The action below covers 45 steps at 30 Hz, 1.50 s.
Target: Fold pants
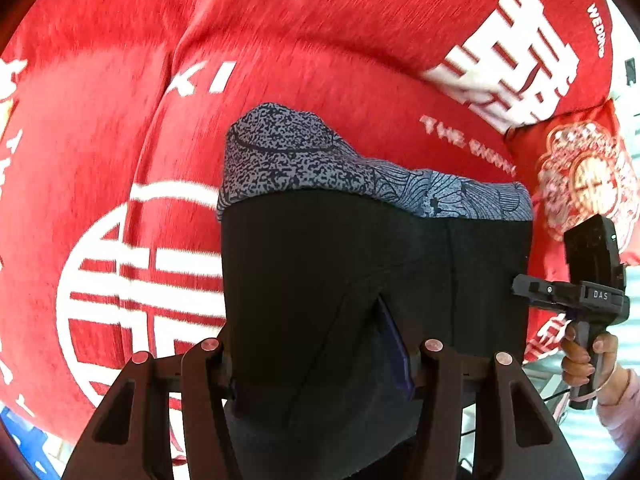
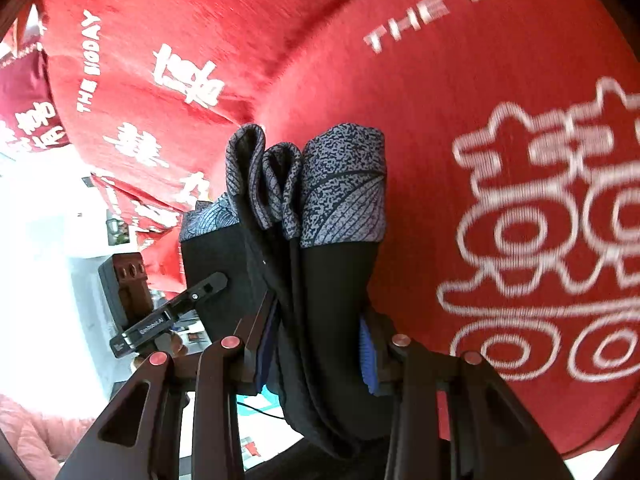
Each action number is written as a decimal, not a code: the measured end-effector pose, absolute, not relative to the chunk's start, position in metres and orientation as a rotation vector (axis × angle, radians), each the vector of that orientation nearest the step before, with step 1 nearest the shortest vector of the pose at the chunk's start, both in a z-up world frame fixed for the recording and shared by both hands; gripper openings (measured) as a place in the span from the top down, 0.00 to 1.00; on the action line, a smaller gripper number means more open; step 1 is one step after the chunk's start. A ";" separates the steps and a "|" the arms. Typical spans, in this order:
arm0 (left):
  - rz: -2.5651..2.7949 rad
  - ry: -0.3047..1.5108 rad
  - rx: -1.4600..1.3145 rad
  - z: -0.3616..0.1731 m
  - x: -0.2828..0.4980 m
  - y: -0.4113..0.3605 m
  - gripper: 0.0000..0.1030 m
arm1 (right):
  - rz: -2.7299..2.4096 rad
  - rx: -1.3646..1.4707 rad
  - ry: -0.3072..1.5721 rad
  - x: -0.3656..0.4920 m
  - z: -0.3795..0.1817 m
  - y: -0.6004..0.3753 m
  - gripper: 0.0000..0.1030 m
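The black pants (image 1: 360,272) with a grey patterned waistband (image 1: 304,156) hang lifted above the red cover. My left gripper (image 1: 320,364) is shut on the black fabric near one edge. My right gripper (image 2: 316,356) is shut on the pants (image 2: 332,292) at the other edge, where the patterned band (image 2: 344,184) bunches in folds. The right gripper also shows at the right of the left wrist view (image 1: 532,292), touching the pants' edge. The left gripper shows at the left of the right wrist view (image 2: 208,284).
A red cover (image 1: 120,140) with white Chinese characters and English lettering lies over the sofa or bed below; it fills the right wrist view too (image 2: 500,120). A red patterned cushion (image 1: 584,176) sits at the far right. Bright floor (image 2: 48,240) lies at the left.
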<state>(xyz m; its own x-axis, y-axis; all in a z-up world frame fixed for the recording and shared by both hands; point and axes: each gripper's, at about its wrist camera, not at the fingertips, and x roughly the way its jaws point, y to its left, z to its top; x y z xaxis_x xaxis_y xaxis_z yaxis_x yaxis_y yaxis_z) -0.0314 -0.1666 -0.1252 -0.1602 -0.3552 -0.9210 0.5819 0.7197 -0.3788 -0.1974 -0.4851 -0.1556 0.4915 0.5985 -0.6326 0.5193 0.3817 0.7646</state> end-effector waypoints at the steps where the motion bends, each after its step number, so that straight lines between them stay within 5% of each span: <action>1: -0.820 1.516 0.196 -0.134 -0.033 -0.162 0.37 | 0.052 1.227 1.158 -0.198 -0.162 -0.479 0.61; 5: -0.767 1.454 0.166 -0.148 -0.028 -0.154 0.06 | -0.003 1.213 1.146 -0.206 -0.188 -0.480 0.49; 7: -0.738 1.438 0.172 -0.153 -0.027 -0.152 0.00 | -0.019 1.225 1.136 -0.208 -0.193 -0.481 0.45; 22: -0.628 1.349 0.397 -0.108 -0.043 -0.138 0.00 | -0.351 1.044 1.254 -0.225 -0.140 -0.455 0.35; 24: -0.614 1.357 0.412 -0.101 -0.047 -0.135 0.00 | -0.414 1.007 1.279 -0.233 -0.130 -0.449 0.26; 30: -0.618 1.340 0.471 -0.080 -0.070 -0.123 0.00 | -0.530 0.878 1.321 -0.248 -0.105 -0.430 0.21; 35: -0.625 1.354 0.526 -0.070 -0.089 -0.120 0.00 | -0.576 0.810 1.333 -0.251 -0.084 -0.412 0.00; 45: -0.604 1.295 0.587 -0.029 -0.117 -0.115 0.00 | -0.597 0.633 1.319 -0.229 -0.034 -0.366 0.00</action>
<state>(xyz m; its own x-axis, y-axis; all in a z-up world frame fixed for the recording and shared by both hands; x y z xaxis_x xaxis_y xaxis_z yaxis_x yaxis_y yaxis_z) -0.1169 -0.1154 -0.0295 0.1664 -0.0810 -0.9827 0.7012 0.7105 0.0601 -0.2287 -0.3656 -0.0339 0.1527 -0.0405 -0.9874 0.7152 0.6941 0.0821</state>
